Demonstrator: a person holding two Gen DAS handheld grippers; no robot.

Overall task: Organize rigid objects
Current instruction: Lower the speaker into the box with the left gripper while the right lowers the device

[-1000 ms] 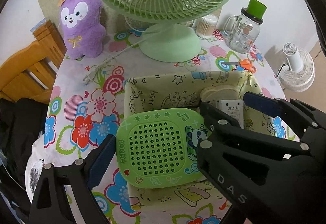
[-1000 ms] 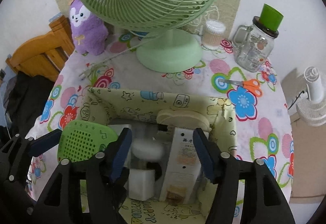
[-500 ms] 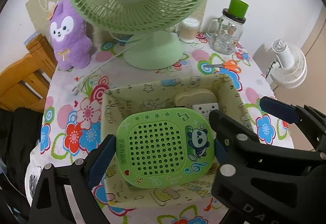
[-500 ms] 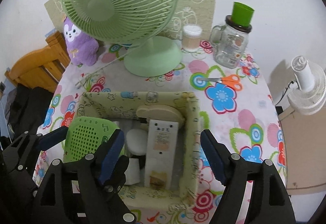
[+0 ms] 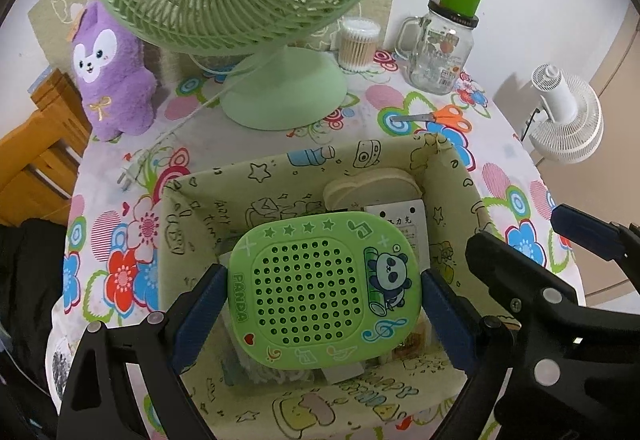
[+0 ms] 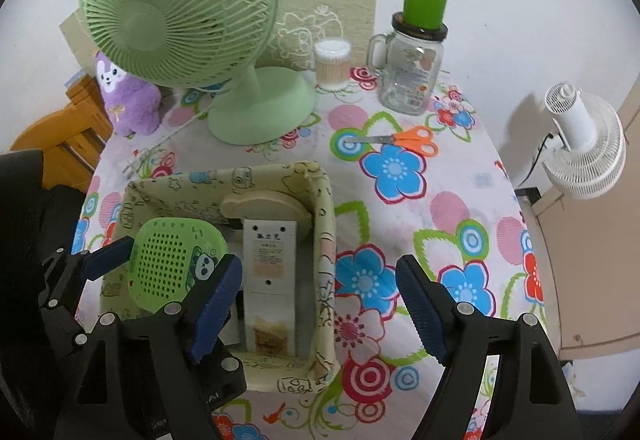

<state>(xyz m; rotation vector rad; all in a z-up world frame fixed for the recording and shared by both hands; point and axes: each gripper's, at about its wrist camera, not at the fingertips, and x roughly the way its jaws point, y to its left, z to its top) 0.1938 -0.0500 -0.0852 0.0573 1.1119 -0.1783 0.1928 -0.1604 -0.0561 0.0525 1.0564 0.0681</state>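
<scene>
The left gripper (image 5: 322,294) pinched a green panda box (image 5: 324,288) over the fabric bin (image 5: 248,176), which held a white carton (image 6: 270,272); the right gripper (image 6: 318,310) had just been opening, empty.

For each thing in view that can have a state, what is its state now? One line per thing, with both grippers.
left gripper: shut on green panda box
right gripper: open, holds nothing; jaws have just been opening
green panda box: held above the fabric bin
fabric bin: open top, partly filled
glass jar: lid on, green cup on top
scissors: closed, lying flat
green fan: upright
</scene>
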